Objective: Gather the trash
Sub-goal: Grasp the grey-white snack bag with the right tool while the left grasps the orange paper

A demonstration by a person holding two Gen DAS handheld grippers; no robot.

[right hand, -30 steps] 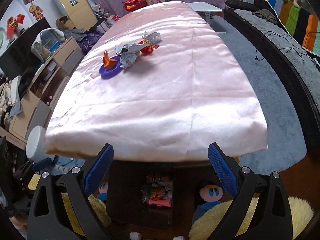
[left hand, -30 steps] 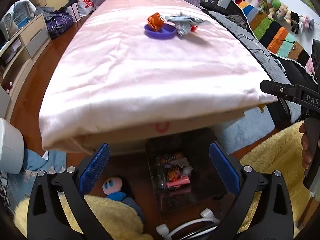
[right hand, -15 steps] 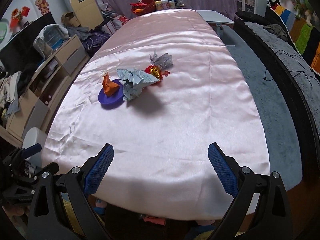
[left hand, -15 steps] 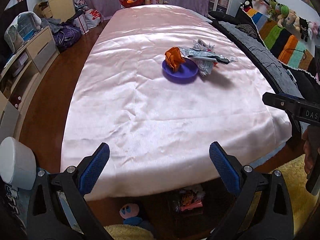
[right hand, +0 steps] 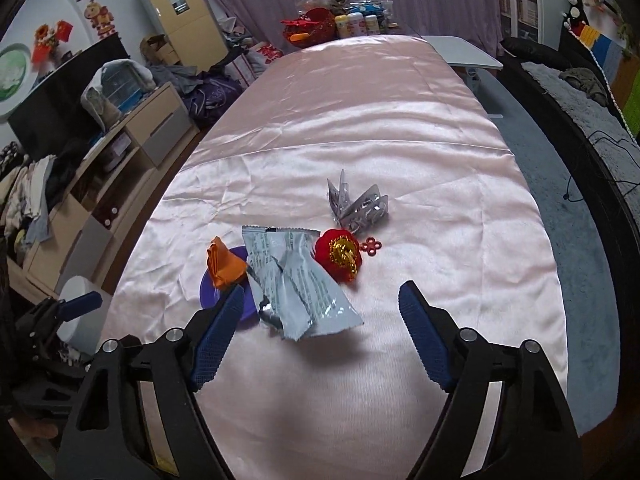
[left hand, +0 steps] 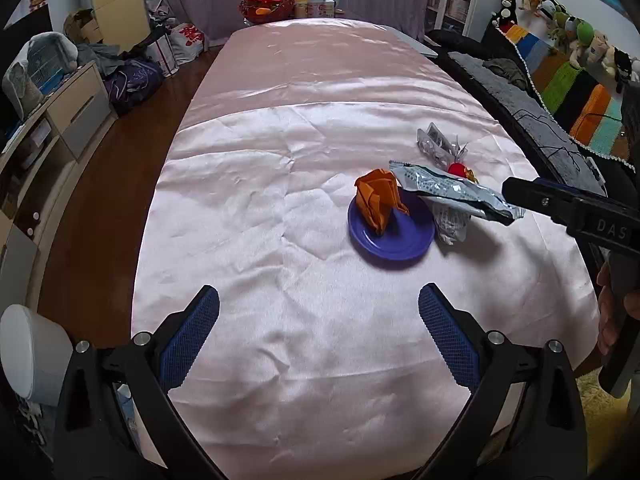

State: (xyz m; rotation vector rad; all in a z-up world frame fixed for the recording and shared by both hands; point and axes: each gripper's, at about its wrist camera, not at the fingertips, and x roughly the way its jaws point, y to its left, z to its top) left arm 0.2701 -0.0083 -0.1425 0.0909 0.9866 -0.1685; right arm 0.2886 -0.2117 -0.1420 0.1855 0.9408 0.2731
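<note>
A long table draped in a pink satin cloth (left hand: 280, 208) fills both views, running away toward a purple curtain. At its far end stands a clutter of jars and a red basket (left hand: 268, 0). The trash sits in a loose cluster on the near half of the cloth, toward its right edge as the left wrist camera sees it.

The left gripper (left hand: 318, 328) hovers over the near edge of the table with its blue-padded fingers spread wide and nothing between them. The right gripper (right hand: 320, 328) is also spread apart, low over the cloth; the near end of the silver wrapper (right hand: 298, 280) lies between its fingers, close to the left pad, but whether a pad touches it cannot be told. In the left wrist view one finger of that gripper reaches in from the right edge of the table to the wrapper's end.

The silver wrapper is the largest piece, and it partly overlaps the purple plate (left hand: 394, 236). On the plate rests a crumpled orange paper (left hand: 378, 198). Just beyond the wrapper lies a red ornament with gold trim (right hand: 340, 254), and farther on, a crinkled clear plastic wrapper (right hand: 358, 206).
</note>
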